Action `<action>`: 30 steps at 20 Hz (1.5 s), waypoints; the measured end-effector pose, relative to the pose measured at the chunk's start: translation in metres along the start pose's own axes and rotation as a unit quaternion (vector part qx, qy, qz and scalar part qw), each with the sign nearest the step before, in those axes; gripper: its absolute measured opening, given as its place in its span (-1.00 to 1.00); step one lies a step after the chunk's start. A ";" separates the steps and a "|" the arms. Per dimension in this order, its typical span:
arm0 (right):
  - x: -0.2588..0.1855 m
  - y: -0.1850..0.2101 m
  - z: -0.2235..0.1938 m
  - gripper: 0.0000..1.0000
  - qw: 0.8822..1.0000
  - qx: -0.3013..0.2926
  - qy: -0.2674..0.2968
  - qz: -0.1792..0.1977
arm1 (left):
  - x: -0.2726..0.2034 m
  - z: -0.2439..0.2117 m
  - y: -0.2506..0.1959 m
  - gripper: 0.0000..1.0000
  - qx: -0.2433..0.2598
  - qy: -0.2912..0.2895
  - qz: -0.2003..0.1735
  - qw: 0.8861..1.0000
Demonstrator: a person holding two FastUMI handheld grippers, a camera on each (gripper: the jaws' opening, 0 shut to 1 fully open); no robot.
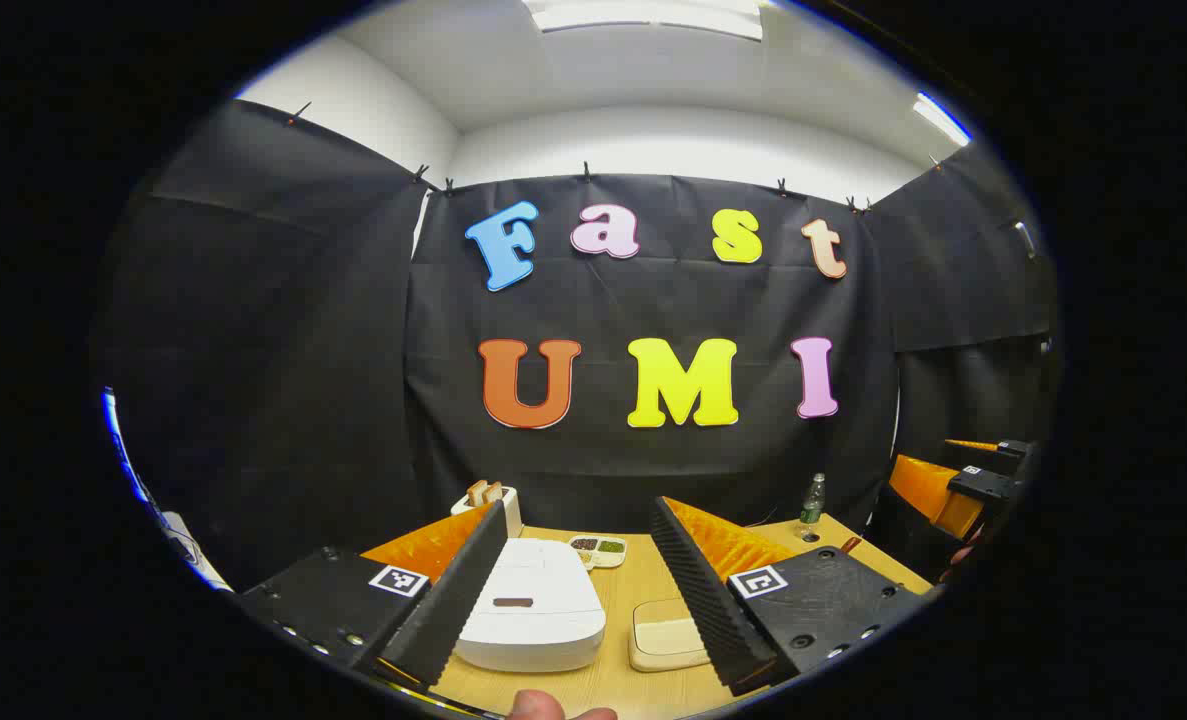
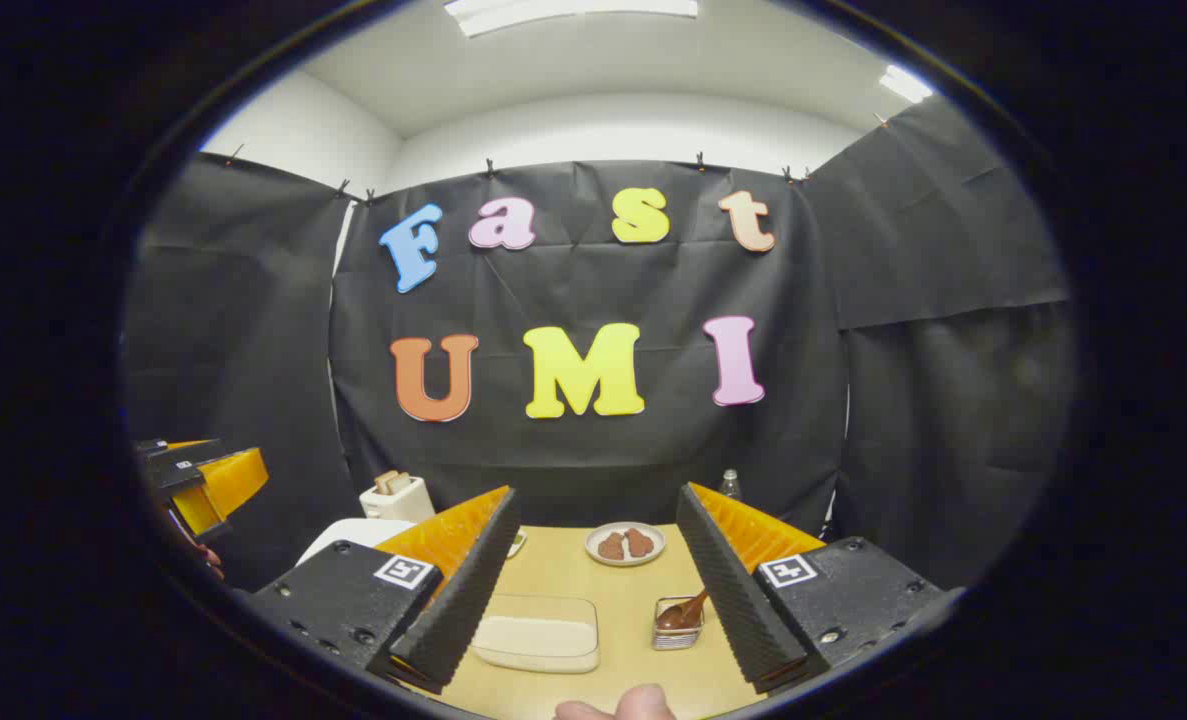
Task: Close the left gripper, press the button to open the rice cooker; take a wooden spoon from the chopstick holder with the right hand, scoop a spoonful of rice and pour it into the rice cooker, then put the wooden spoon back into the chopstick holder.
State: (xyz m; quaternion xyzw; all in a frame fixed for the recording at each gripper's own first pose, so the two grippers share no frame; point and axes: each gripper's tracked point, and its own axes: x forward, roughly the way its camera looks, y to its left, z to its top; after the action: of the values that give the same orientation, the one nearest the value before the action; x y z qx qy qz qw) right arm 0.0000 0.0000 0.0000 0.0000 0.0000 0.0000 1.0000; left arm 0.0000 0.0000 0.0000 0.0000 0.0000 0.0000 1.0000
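A wooden table (image 1: 613, 680) stood before the black cloth wall. In the left gripper view the left gripper (image 1: 578, 590) hung wide open over the white rice cooker (image 1: 533, 610), lid down, with a rice container (image 1: 665, 635) just beside it. In the right gripper view the right gripper (image 2: 593, 590) gaped wide, holding nothing; the wooden spoon (image 2: 683, 610) sat in the chopstick holder (image 2: 675, 632) near a plate (image 2: 625, 545)

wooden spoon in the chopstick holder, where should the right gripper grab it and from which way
Probably by the handle. In the right gripper view the wooden spoon lies tilted in the small chopstick holder, one end rising up and to the right above its rim. That raised part is the free length, so coming down from above with the open right gripper, fingers either side of it, looks best. Which end is the bowl is unclear.
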 end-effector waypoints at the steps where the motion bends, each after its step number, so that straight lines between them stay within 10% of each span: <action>1: -0.002 -0.002 0.001 1.00 1.000 -0.001 0.000 -0.002 | 0.001 0.001 0.000 0.88 0.000 0.000 -0.002 1.000; 30: 0.005 -0.003 -0.005 1.00 1.000 -0.015 0.012 0.000 | 0.002 -0.021 0.010 0.89 -0.005 0.034 0.009 0.999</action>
State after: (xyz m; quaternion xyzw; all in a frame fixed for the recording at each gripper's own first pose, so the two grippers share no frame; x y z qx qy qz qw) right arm 0.0051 -0.0032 -0.0050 -0.0152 0.0117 -0.0004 0.9998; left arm 0.0023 0.0100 -0.0210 -0.0054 0.0335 0.0092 0.9994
